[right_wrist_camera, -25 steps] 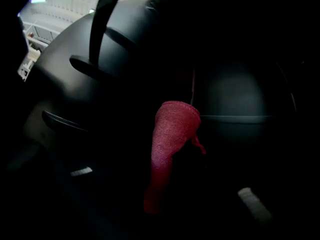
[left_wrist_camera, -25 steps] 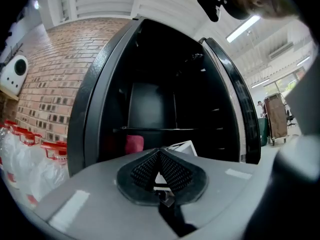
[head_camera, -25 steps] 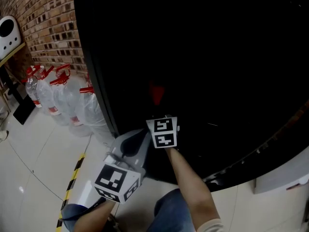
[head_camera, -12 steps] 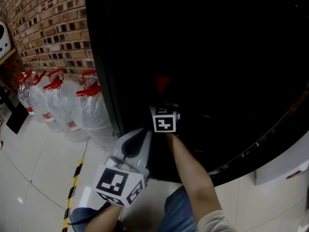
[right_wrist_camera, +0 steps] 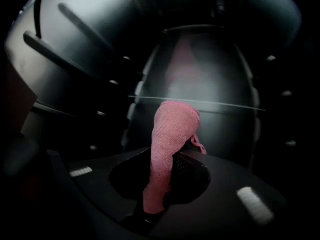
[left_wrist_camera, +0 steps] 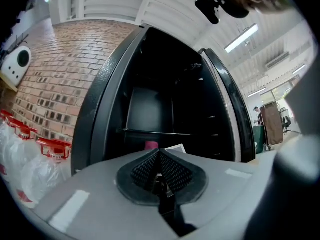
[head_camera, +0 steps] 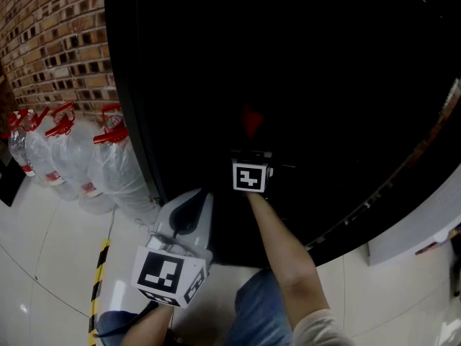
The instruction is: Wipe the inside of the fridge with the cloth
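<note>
- Head view: the open black fridge (head_camera: pixel 180 107) fills most of the frame as a dark cavity. The right gripper (head_camera: pixel 250 163) is reached into it. A dim reddish patch at 12 o'clock from that gripper is the pink knitted cloth (head_camera: pixel 252 121). The left gripper (head_camera: pixel 193 206) hangs outside the cabinet at 7 o'clock. Clear plastic water bottles with red caps (head_camera: pixel 108 168) stand on the floor at 9 o'clock, against the brick wall (head_camera: pixel 57 42).
- Left gripper view: the left gripper (left_wrist_camera: pixel 159 153) has its jaws pressed together with nothing between them, so it is idle. Past it at 12 o'clock, the fridge (left_wrist_camera: pixel 95 109) shows a thin shelf (left_wrist_camera: pixel 160 132) with the cloth (left_wrist_camera: pixel 151 145) just below it. No stored goods show in the compartments, though much is too dark to judge.
- Right gripper view: the right gripper (right_wrist_camera: pixel 167 156) is clamped on the cloth (right_wrist_camera: pixel 172 129), which stands up from the jaws toward 12 o'clock, in front of the rear wall and a shelf edge (right_wrist_camera: pixel 225 106). Whether the fabric touches a surface cannot be told.
- Progress: the wiping looks under way, with the cloth gripped and already inside. No surface looks visibly wiped or dirty, so how much of the walls and shelves remains cannot be judged.
</note>
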### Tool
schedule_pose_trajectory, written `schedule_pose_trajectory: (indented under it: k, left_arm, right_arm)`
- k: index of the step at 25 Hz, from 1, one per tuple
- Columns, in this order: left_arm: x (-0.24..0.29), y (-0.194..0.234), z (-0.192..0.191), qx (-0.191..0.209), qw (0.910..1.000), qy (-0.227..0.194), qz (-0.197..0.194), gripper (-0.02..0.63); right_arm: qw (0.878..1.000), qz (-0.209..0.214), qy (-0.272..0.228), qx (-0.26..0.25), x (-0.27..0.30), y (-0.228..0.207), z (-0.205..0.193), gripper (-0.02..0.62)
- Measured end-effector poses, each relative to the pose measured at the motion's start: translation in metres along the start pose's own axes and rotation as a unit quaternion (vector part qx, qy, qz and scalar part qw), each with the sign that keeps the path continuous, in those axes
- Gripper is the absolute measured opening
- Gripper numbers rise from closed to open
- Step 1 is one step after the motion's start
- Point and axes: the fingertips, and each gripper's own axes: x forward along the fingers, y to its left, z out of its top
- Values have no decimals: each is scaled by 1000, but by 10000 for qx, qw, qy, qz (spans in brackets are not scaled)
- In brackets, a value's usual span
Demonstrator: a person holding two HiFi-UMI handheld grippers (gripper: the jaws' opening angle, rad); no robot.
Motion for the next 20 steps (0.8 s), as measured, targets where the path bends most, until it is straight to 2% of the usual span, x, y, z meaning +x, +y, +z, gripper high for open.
schedule_pose_trajectory:
  k: [9, 20]
  left_arm:
    - [8, -12, -8, -65, 9997, 60, -221, -20]
    - [15, -24, -9, -86, 9991, 33, -405, -20]
  right_arm:
    - [9956, -903, 177, 183, -25, -72, -17, 57]
    - [9882, -1412, 486, 329, -47, -97, -32, 57]
